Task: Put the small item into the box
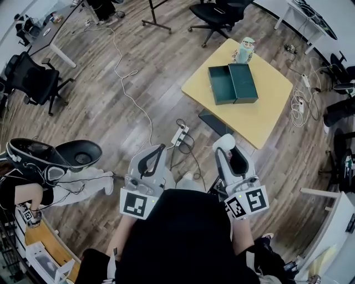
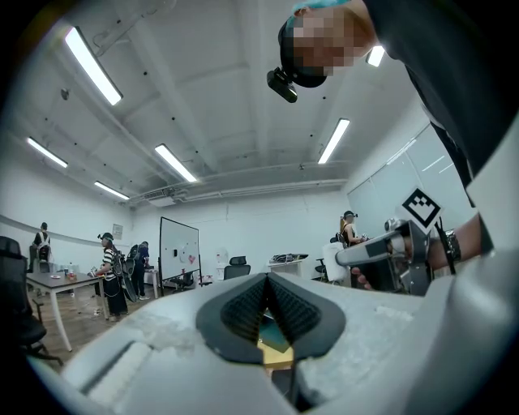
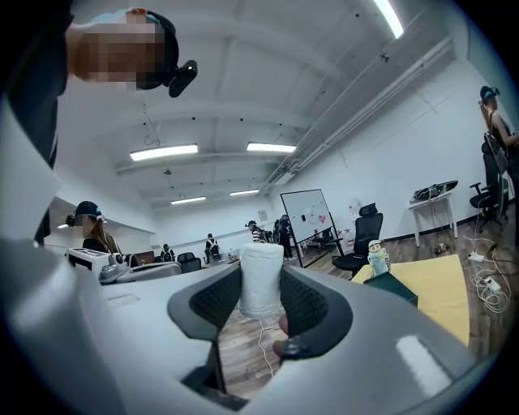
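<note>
A dark green box [image 1: 233, 83] lies open on the yellow table [image 1: 266, 113] ahead of me, with an owl-like figurine [image 1: 244, 50] standing behind it. My right gripper [image 1: 225, 146] is held close to my body, well short of the table, and is shut on a small white roll [image 1: 224, 142]. In the right gripper view the white roll [image 3: 261, 280] stands upright between the pads of the right gripper [image 3: 261, 301], with the green box [image 3: 391, 286] and figurine [image 3: 377, 258] far off to the right. My left gripper [image 1: 161, 147] is shut and holds nothing; its pads [image 2: 243, 306] meet at the tip.
A power strip [image 1: 178, 135] and cables lie on the wooden floor between me and the table. Office chairs [image 1: 219, 14] stand beyond the table and at the far left [image 1: 33, 77]. A seated person [image 1: 33, 191] with gear is close on my left. More cables [image 1: 299, 105] lie right of the table.
</note>
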Action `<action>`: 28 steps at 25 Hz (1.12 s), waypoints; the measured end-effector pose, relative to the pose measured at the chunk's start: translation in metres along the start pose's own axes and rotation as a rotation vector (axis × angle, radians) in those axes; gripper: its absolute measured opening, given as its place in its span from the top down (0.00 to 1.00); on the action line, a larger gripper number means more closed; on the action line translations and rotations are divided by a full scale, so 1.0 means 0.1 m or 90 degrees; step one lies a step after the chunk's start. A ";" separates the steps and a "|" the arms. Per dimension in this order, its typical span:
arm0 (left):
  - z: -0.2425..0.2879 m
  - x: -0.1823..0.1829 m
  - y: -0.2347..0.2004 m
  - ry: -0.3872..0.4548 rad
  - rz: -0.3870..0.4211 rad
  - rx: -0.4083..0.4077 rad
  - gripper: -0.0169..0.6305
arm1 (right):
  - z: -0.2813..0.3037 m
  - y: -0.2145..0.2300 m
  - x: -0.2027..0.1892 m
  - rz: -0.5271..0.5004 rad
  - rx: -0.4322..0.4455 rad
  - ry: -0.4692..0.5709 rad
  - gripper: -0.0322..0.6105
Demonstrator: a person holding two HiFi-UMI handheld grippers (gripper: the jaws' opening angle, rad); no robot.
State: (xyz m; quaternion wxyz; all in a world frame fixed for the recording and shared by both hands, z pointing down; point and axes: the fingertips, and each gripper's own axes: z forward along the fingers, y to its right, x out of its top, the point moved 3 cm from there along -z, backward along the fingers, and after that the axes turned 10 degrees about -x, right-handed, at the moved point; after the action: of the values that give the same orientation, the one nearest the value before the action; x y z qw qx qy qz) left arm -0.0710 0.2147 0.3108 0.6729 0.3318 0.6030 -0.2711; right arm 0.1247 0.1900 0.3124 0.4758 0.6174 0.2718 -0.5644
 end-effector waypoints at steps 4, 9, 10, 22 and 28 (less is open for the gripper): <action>0.13 0.02 0.02 0.003 0.001 -0.007 0.97 | -0.02 0.15 0.03 0.013 -0.012 0.001 0.70; 0.30 -0.02 -0.01 0.003 -0.010 -0.019 0.97 | 0.00 0.25 0.08 0.001 -0.026 0.008 0.70; 0.35 -0.01 -0.01 0.008 -0.010 -0.024 0.97 | 0.01 0.27 0.09 0.000 -0.030 0.010 0.70; 0.90 -0.15 -0.41 0.030 -0.010 -0.114 0.97 | 0.35 0.46 0.13 -0.017 -0.114 0.029 0.70; 1.17 -0.16 -0.87 0.033 -0.009 -0.158 0.97 | 0.79 0.42 0.15 -0.008 -0.150 0.034 0.70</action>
State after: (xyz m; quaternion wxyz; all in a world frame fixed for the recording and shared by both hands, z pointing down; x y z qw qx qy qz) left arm -0.0653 0.0686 0.3227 0.6909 0.2485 0.6517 -0.1904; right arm 0.1303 0.0992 0.3171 0.5340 0.5703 0.3525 -0.5151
